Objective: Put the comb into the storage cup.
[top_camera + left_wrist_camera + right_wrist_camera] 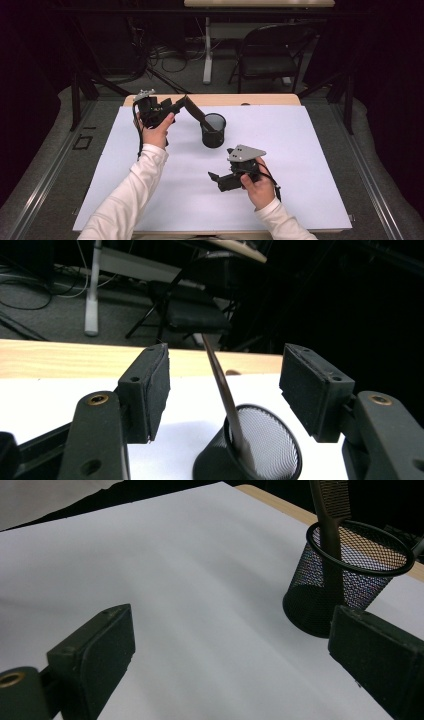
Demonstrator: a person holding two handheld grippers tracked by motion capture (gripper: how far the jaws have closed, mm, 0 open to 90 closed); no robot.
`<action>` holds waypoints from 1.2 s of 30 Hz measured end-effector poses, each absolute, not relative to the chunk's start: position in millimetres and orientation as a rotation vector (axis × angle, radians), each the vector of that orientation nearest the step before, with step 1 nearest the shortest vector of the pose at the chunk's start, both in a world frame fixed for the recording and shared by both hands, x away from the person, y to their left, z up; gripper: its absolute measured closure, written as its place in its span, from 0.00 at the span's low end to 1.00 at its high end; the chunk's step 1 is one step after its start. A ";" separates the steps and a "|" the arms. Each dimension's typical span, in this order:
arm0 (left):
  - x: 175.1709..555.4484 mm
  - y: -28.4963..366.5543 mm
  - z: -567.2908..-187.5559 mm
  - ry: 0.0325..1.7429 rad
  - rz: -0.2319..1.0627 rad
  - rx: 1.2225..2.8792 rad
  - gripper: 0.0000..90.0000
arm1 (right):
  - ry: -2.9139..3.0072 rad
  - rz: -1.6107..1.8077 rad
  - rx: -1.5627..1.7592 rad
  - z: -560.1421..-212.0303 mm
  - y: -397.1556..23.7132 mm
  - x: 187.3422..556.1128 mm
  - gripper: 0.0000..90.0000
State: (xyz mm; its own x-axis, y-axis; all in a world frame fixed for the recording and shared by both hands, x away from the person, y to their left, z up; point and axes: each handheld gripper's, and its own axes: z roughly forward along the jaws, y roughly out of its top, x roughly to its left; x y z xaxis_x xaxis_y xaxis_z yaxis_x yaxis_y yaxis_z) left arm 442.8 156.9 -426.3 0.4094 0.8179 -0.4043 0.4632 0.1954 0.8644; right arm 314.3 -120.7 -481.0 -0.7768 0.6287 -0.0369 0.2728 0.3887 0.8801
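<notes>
High view: a black mesh cup (213,131) stands upright on the white sheet (300,150) covering the surface, toward the far middle, and a dark comb (197,111) leans out of it toward the left gripper (170,106). In the left gripper view the comb (224,390) rises between the spread jaws (neither pad touches it). The right gripper (216,178) rests nearer the person, its jaws released and holding nothing, with the cup (345,587) just ahead

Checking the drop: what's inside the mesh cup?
One dark comb stands slanted in the black mesh cup, its top leaning out over the rim. Its lower end shows only dimly through the mesh; the cup's floor is hidden.
</notes>
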 end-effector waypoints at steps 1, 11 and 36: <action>441.5 157.0 -426.1 1.216 0.374 1.456 0.41 | 2.287 1.347 0.781 -480.9 -120.7 314.3 0.05; 427.7 154.4 -419.6 1.123 0.456 1.599 0.34 | 2.287 1.349 0.782 -480.9 -120.8 314.5 0.05; 406.3 160.5 -407.1 0.928 0.434 1.743 0.17 | 2.288 1.346 0.778 -481.5 -119.1 314.5 0.05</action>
